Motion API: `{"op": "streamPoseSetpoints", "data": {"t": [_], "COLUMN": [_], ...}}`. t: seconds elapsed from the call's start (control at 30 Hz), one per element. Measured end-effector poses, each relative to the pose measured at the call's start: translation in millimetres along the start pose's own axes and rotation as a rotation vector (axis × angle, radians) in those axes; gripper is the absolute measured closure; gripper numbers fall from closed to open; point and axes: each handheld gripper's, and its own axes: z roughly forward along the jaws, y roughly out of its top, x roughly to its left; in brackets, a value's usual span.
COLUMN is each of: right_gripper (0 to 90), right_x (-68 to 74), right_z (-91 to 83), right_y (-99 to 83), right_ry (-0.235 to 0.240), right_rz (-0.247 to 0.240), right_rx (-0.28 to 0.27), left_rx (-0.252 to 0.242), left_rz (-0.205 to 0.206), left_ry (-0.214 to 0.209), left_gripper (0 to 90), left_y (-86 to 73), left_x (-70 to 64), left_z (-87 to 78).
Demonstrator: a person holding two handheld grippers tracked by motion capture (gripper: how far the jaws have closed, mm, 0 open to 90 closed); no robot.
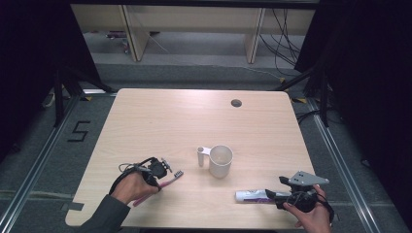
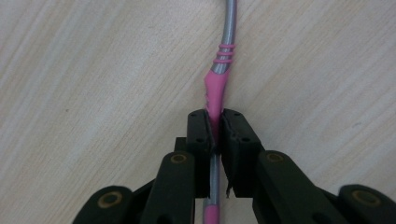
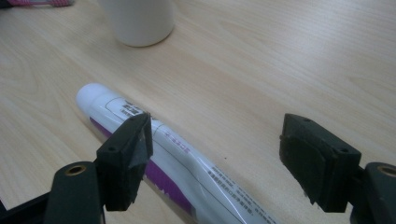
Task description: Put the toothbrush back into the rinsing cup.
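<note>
A pink and grey toothbrush (image 1: 167, 182) lies on the table's front left, bristle head toward the cup. My left gripper (image 1: 156, 175) is shut on the toothbrush (image 2: 218, 88), its jaws pinching the pink part of the handle. A white cup (image 1: 220, 160) with a handle stands at the table's middle. A white and purple toothpaste tube (image 1: 252, 195) lies at the front right. My right gripper (image 1: 274, 196) is open, and the toothpaste tube (image 3: 182, 158) passes by its left jaw, with the white cup (image 3: 137, 21) beyond.
The light wooden table (image 1: 194, 121) has a round cable hole (image 1: 236, 103) at the back right. Black curtains flank both sides. Desk legs and cables stand on the floor behind.
</note>
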Motion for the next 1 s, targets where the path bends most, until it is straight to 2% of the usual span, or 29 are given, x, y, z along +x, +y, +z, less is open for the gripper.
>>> {"op": "streamPoseSetpoints", "data": {"t": [0.07,0.1,0.13,0.2,0.27,0.4,0.47,0.5,0.6,0.63,0.67,0.77,0.83,0.9,0.93,1.0], "right_gripper": [26.7,26.7,26.7,26.7,26.7,26.7,26.7,26.7,26.7,26.7,26.7,26.7,26.8,26.7,26.7,26.8], "right_x": [-0.2,0.9,-0.4,-0.4,-0.5,-0.7,-0.7,-0.6,-1.7,0.1,-2.0,-2.4,-1.8,0.7,-1.6,-1.9], "right_z": [-0.3,-0.2,-0.3,-0.4,-0.4,-0.5,-0.4,-0.4,0.1,-0.2,0.3,-0.9,-0.9,-1.1,-1.1,-1.0], "right_y": [0.3,0.1,0.1,0.1,0.2,0.0,0.0,0.0,-0.1,-0.4,-0.5,0.0,-0.1,0.0,0.4,0.2], "right_ry": [0.004,0.011,0.004,0.003,0.005,0.006,0.005,0.008,0.005,0.01,0.011,-0.002,0.001,0.012,0.001,0.001], "right_rz": [-0.002,0.016,-0.002,-0.002,-0.002,-0.001,0.0,0.002,-0.002,0.027,0.008,0.002,0.002,0.033,0.003,0.003], "right_rx": [0.003,0.005,0.003,0.001,0.0,0.001,0.001,0.001,-0.007,0.0,-0.009,-0.01,-0.011,-0.003,-0.013,-0.013], "left_rx": [0.019,0.029,0.033,0.054,0.049,0.045,0.046,0.039,0.01,-0.019,-0.033,-0.102,-0.131,-0.172,-0.195,-0.242], "left_rz": [-0.001,0.004,-0.001,0.024,0.022,0.052,0.061,0.061,0.061,0.053,0.047,0.044,0.039,0.03,0.032,0.018], "left_ry": [-0.001,-0.001,0.001,0.008,0.008,0.026,0.021,0.006,0.009,0.002,-0.003,-0.005,-0.001,0.004,0.007,0.009], "left_gripper": [81.2,81.4,81.4,81.9,82.1,82.6,82.7,82.7,82.8,82.8,82.9,82.8,82.9,82.8,82.9,82.9], "left_y": [2.7,3.8,4.9,6.5,7.2,6.0,5.7,5.6,3.8,2.3,1.5,-3.2,-6.0,-9.3,-11.0,-13.5], "left_x": [-0.3,-0.1,-0.6,-0.4,-1.6,-3.1,-2.9,-1.7,3.2,4.9,5.8,11.5,15.9,19.4,21.4,22.9], "left_z": [0.4,0.2,0.5,0.1,0.5,0.9,0.6,0.3,-3.3,-5.8,-8.0,-17.8,-22.5,-26.2,-28.5,-31.6]}}
